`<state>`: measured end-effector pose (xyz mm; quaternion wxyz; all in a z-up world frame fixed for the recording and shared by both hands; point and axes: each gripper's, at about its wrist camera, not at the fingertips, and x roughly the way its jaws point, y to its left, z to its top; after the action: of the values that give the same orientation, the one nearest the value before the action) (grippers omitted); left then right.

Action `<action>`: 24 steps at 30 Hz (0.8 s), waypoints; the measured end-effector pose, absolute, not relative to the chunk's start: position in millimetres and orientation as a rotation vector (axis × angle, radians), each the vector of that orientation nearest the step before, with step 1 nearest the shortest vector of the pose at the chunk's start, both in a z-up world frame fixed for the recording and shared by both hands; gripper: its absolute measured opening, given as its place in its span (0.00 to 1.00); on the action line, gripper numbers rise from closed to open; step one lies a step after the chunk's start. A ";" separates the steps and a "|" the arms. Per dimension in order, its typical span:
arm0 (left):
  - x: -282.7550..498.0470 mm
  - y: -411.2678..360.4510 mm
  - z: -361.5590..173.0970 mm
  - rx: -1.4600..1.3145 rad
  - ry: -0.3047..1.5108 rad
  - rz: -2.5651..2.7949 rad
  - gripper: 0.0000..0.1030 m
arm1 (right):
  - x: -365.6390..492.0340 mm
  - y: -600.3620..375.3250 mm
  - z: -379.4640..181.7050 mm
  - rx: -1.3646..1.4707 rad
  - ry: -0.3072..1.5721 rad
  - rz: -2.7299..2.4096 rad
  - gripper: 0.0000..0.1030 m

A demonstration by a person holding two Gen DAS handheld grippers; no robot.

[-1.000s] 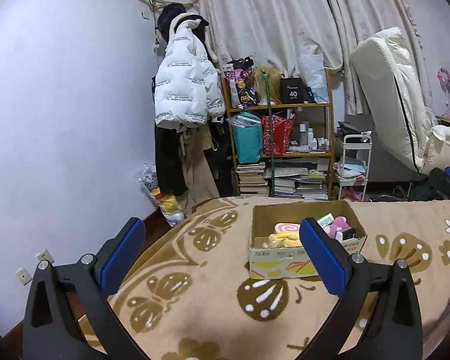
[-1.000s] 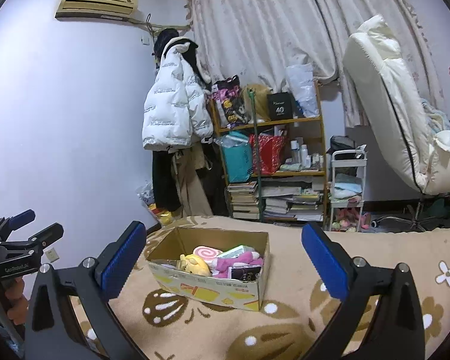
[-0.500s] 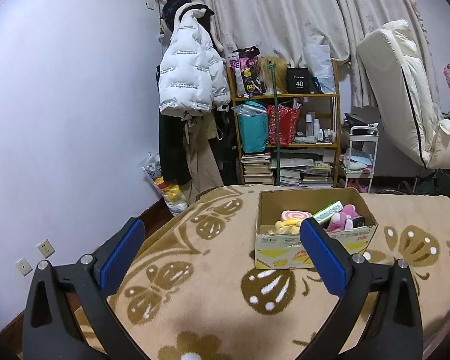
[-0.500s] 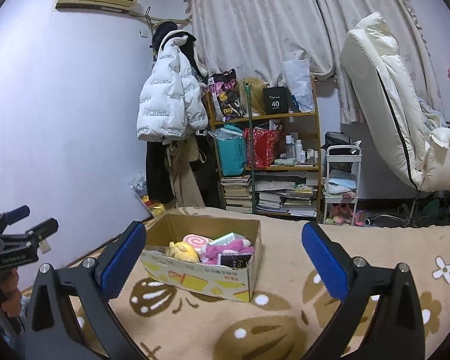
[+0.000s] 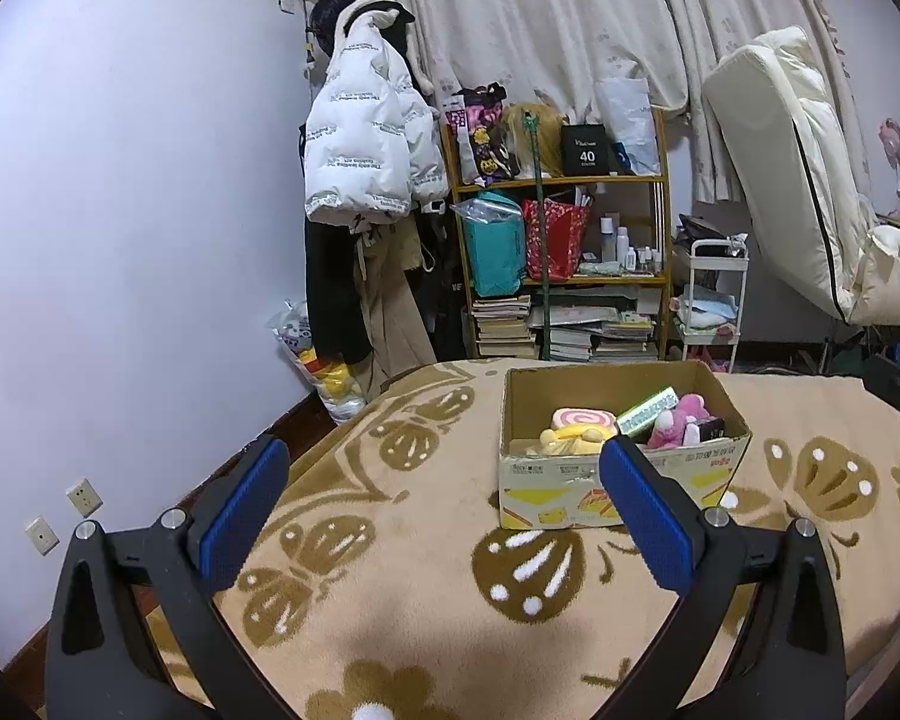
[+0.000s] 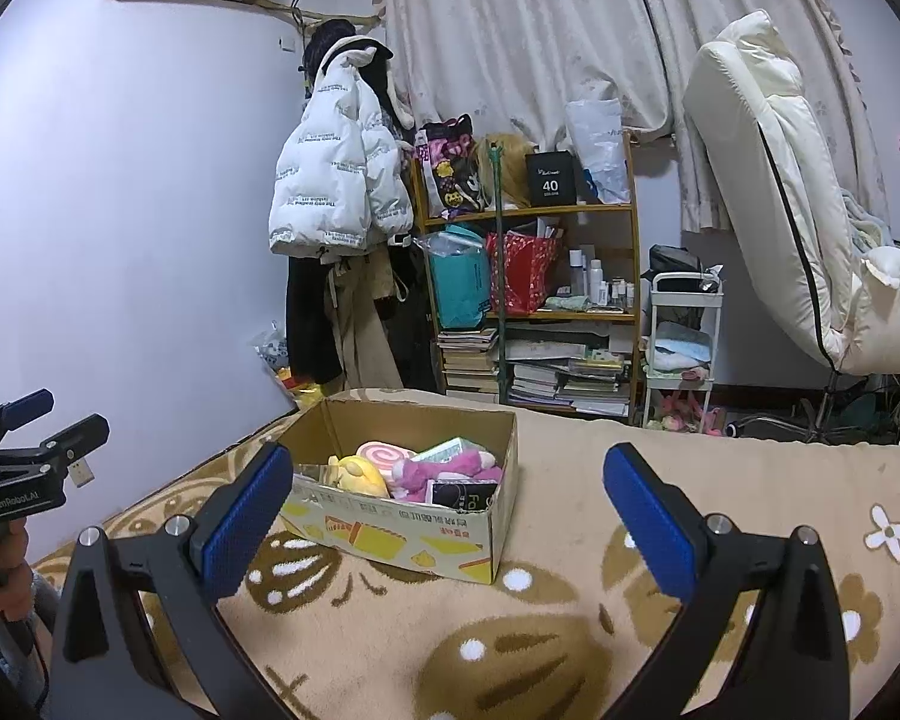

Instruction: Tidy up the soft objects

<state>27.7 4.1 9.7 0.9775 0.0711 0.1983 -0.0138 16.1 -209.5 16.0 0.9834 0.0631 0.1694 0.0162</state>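
Note:
An open cardboard box [image 5: 570, 480] [image 6: 414, 540] stands on a beige blanket with brown butterflies [image 5: 390, 588] [image 6: 570, 630]. It holds a yellow plush [image 5: 570, 437] [image 6: 360, 474], a pink swirl cushion [image 5: 582, 418] [image 6: 384, 455], a pink plush [image 5: 681, 417] [image 6: 444, 468], a green-and-white pack [image 5: 648, 409] and a black box [image 6: 462, 492]. My left gripper [image 5: 444, 510] is open and empty, short of the box. My right gripper [image 6: 444, 510] is open and empty, short of the box, to its right.
A wooden shelf [image 5: 564, 240] [image 6: 534, 276] with bags and books, a hanging white jacket [image 5: 366, 138] [image 6: 336, 180], a white cart [image 5: 714, 300] [image 6: 684, 348] and a cream recliner [image 5: 810, 180] [image 6: 780, 198] stand behind the bed. The left gripper shows at the left edge of the right wrist view [image 6: 24, 456].
Both wrist views have tilted down and drawn slightly nearer the box. Both grippers stay open and empty.

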 end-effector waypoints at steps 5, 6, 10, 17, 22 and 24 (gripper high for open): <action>29.9 2.5 8.4 0.148 0.407 -0.033 0.99 | 15.1 -210.4 14.0 0.121 0.329 0.021 1.00; 30.2 2.4 8.2 0.147 0.410 -0.035 0.99 | 14.8 -211.0 13.1 0.121 0.329 0.021 1.00; 31.7 2.2 7.7 0.142 0.419 -0.041 0.99 | 14.9 -212.7 12.0 0.123 0.334 0.018 1.00; 32.4 1.4 6.7 0.142 0.427 -0.042 0.99 | 15.4 -213.8 11.0 0.124 0.337 0.016 1.00; 33.0 0.1 5.5 0.146 0.432 -0.043 0.99 | 14.3 -216.0 10.0 0.123 0.334 0.013 1.00; 33.2 0.2 5.3 0.143 0.434 -0.043 0.99 | 14.0 -216.1 10.0 0.122 0.335 0.013 1.00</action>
<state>33.2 0.2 5.3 0.9738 0.0709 0.2149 -0.0212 14.0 -216.1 10.0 0.9841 0.0607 0.1667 0.0065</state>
